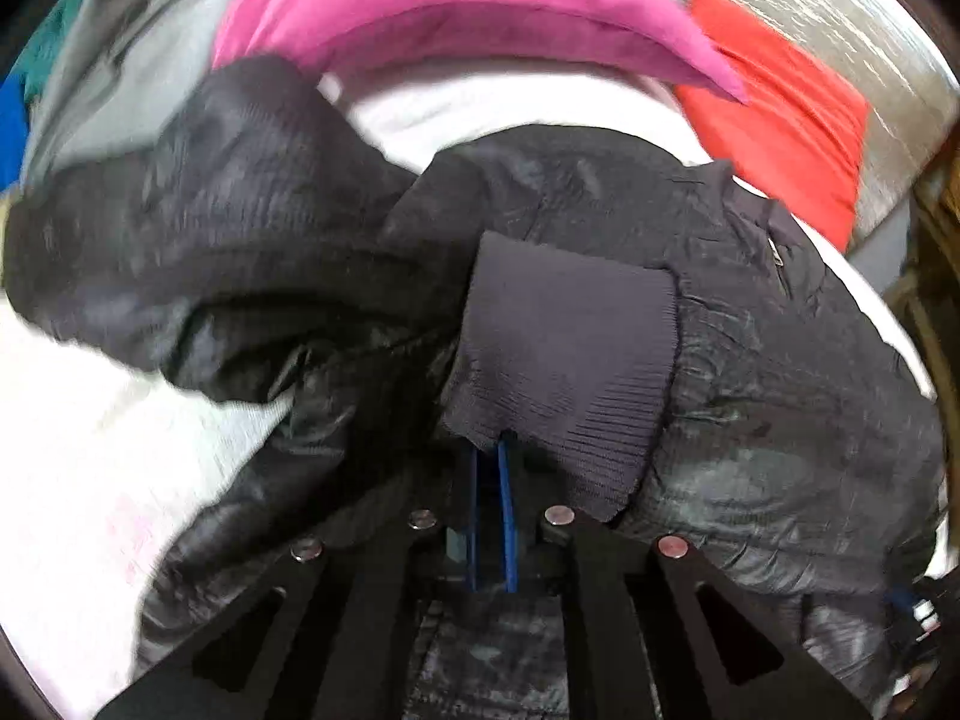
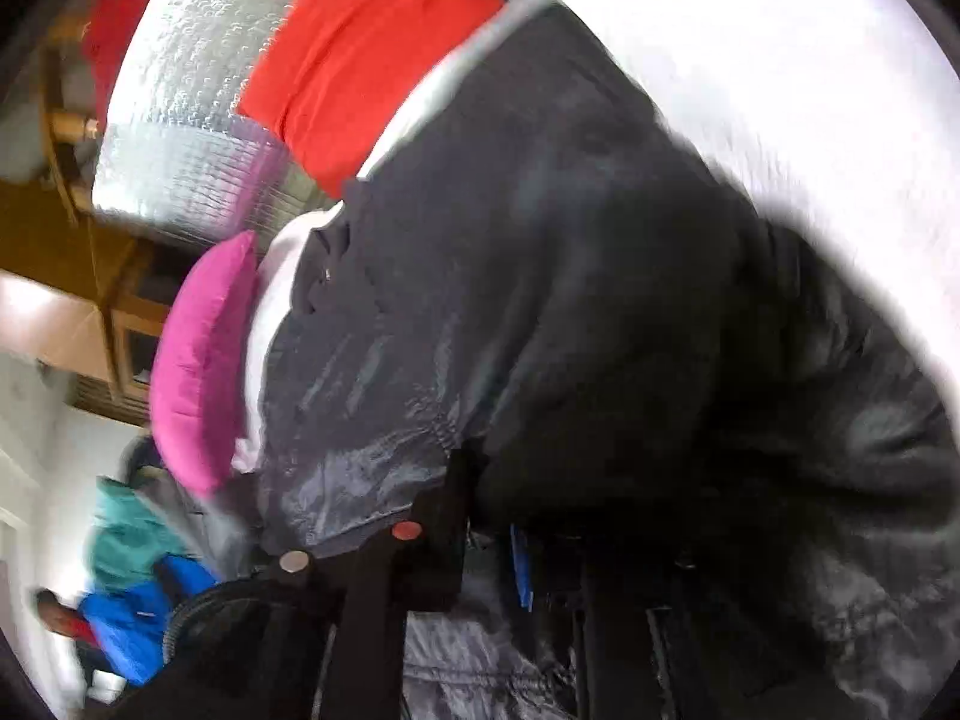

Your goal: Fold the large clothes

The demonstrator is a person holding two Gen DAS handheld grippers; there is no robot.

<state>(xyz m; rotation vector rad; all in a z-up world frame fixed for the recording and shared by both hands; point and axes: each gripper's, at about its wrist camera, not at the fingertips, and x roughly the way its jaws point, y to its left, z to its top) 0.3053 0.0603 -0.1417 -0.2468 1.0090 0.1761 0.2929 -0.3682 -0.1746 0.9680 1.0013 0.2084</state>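
The left gripper (image 1: 492,468) pinches the ribbed knit cuff (image 1: 564,360) of a shiny black puffer jacket (image 1: 780,360) lying on white bedding (image 1: 72,450); the right gripper (image 2: 498,540) clamps its fabric.

Pink cushion (image 1: 456,18) & red cushion (image 1: 774,108) at back, on white sheet (image 1: 78,450); silver foil mat (image 2: 180,138) behind. Teal/blue clothes pile (image 2: 138,576) off to side.
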